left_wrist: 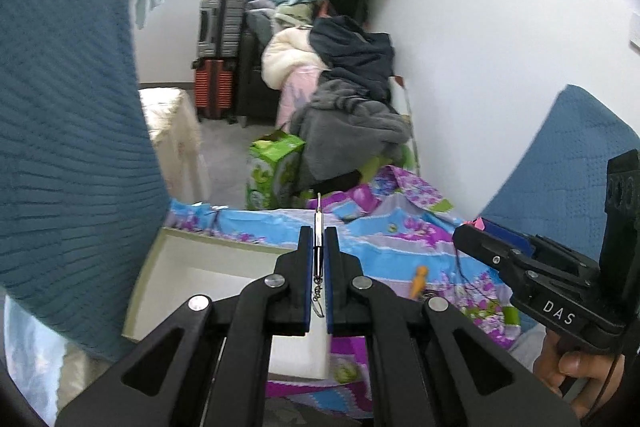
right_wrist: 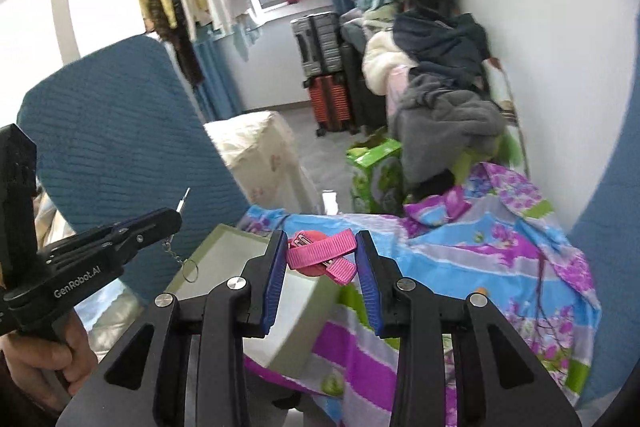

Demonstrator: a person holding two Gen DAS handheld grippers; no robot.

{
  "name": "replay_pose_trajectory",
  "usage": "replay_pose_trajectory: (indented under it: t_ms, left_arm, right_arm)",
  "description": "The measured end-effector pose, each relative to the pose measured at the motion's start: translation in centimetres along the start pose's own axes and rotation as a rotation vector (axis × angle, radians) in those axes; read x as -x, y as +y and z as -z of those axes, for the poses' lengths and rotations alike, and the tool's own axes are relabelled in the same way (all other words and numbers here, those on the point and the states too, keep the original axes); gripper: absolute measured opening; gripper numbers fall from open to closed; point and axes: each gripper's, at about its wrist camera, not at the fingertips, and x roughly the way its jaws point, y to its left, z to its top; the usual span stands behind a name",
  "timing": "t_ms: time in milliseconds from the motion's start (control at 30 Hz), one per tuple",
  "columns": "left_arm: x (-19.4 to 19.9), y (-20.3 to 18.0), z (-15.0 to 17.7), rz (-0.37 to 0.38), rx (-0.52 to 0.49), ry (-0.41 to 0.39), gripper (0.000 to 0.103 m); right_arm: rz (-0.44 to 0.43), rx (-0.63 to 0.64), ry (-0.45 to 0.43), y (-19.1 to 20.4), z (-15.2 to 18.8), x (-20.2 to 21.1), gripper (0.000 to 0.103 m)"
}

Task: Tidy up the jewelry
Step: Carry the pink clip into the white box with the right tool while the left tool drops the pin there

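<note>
Holding a slim metal keychain pendant [left_wrist: 318, 239] pinched in my left gripper [left_wrist: 319, 233] above the open box [left_wrist: 208, 267], right gripper [right_wrist: 321, 251] clamping a pink ribbon clip [right_wrist: 320, 251], next I lower and release both inside.

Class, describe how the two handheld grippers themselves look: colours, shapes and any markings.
Both are matte black plastic with angular linkage arms, silver round pivot bolts and blue ribbed finger pads. The left gripper reads "GenRobot.AI" in white on its side; the right gripper reads "DAS". Bare hands grip both handles.
</note>
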Motion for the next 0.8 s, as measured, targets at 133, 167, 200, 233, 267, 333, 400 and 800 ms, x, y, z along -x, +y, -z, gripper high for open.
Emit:
replay_pose_trajectory:
  t_ms: [133, 167, 200, 233, 267, 333, 400, 800]
  left_arm:
    - [-0.6, 2.7, 0.7, -0.036, 0.036, 0.02, 0.004]
    - [-0.6, 3.2, 0.8, -0.041, 0.043, 0.023, 0.004]
    - [-0.9, 4.0, 1.1, -0.048, 0.054, 0.031, 0.004]
    - [-1.1, 4.4, 1.2, -0.053, 0.061, 0.036, 0.004]
    - [-1.4, 5.0, 1.5, -0.059, 0.071, 0.045, 0.004]
    - [-2.0, 6.3, 2.0, -0.072, 0.088, 0.06, 0.004]
    - [-2.6, 7.2, 2.3, -0.085, 0.103, 0.075, 0.004]
    - [-7.5, 11.9, 5.1, -0.107, 0.175, 0.198, 0.004]
  right_arm:
    - [-0.036, 0.032, 0.05, 2.2, 0.1, -2.8, 0.032]
    - [-0.039, 0.035, 0.061, 2.6, 0.3, -3.2, 0.032]
    - [-0.047, 0.04, 0.078, 3.1, 0.4, -4.0, 0.032]
    - [-0.052, 0.045, 0.092, 3.5, 0.5, -4.8, 0.032]
    - [-0.055, 0.052, 0.107, 3.9, 0.7, -5.5, 0.032]
    - [-0.061, 0.065, 0.131, 4.6, 1.0, -6.8, 0.032]
    - [-0.067, 0.076, 0.159, 5.1, 1.5, -8.2, 0.032]
    - [-0.082, 0.133, 0.312, 7.9, 3.9, -16.0, 0.032]
